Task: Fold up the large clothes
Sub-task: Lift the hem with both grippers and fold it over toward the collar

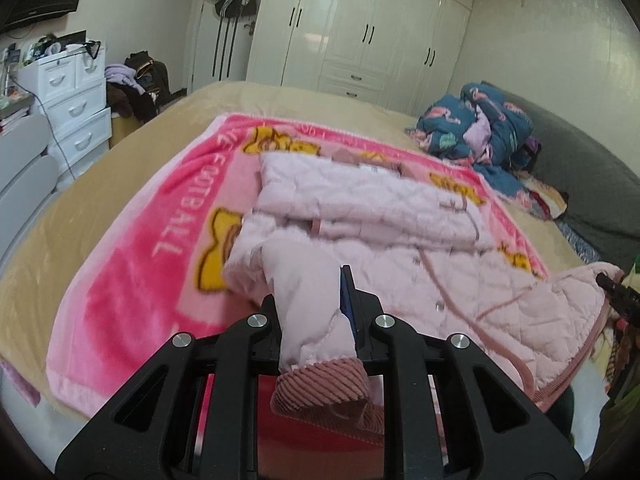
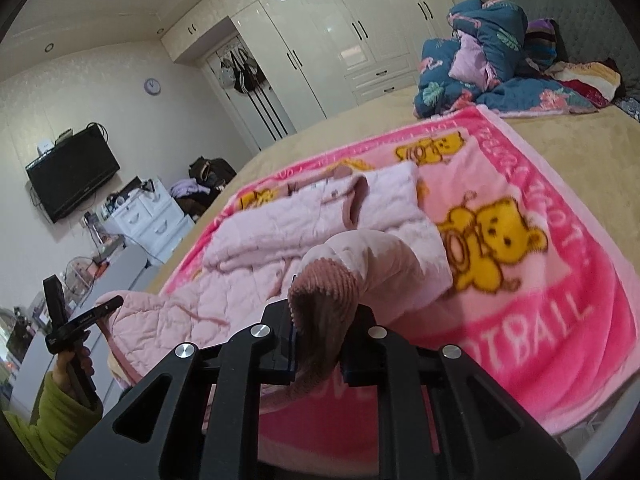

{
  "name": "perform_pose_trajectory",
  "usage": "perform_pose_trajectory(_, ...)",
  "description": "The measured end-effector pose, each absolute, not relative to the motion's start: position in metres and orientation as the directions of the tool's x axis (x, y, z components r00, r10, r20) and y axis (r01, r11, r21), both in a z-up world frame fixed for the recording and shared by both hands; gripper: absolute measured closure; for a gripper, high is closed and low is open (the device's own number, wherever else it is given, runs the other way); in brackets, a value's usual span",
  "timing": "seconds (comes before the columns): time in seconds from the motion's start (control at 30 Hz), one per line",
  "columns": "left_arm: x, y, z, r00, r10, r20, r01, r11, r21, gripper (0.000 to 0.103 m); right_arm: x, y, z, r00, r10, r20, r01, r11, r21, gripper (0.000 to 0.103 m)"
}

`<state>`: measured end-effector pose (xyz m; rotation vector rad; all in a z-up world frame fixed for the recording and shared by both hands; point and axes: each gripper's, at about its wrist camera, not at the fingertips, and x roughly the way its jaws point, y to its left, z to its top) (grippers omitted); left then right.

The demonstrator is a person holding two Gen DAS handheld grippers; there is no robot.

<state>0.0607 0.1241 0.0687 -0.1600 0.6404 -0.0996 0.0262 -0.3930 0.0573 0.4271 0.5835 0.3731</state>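
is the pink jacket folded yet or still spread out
Partly folded: the pink jacket has its top doubled over, but both grippers pinch its near end, lifted off the blanket.

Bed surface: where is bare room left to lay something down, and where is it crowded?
Free: the tan sheet between the pink blanket and the white drawers, and the strip beyond the blanket toward the wardrobe. Crowded: the blue quilt pile by the grey headboard.

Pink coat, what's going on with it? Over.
Left gripper shut on pink coat. Right gripper shut on coat too. Nothing in the way.
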Motion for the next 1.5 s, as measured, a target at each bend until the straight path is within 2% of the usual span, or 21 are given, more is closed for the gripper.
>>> perform_pose_trajectory(0.33, 0.127, 0.13, 0.114, 0.841, -0.127, -0.527, 0.025, 0.98, -0.197, 0.092, 0.091, -0.405, 0.102, 0.811, 0.442, -0.384, -0.218, 0.837, 0.503, 0.09)
perform_pose_trajectory(0.77, 0.23, 0.13, 0.146, 0.849, -0.053, -0.526, -0.027, 0.989, -0.143, 0.092, 0.214, -0.408, 0.136, 0.84, 0.413, -0.353, -0.201, 0.84, 0.505, 0.09)
perform_pose_trajectory(1.03, 0.28, 0.132, 0.137, 0.834, -0.018, -0.551, -0.049, 0.993, -0.107, 0.092, 0.275, -0.411, 0.125, 0.831, 0.373, -0.413, -0.14, 0.858, 0.494, 0.089)
perform_pose_trajectory(1.5, 0.358, 0.14, 0.087, 0.779, 0.028, -0.627, -0.08, 0.995, -0.054, 0.09, 0.353, -0.401, 0.076, 0.786, 0.333, -0.52, -0.063, 0.881, 0.469, 0.089)
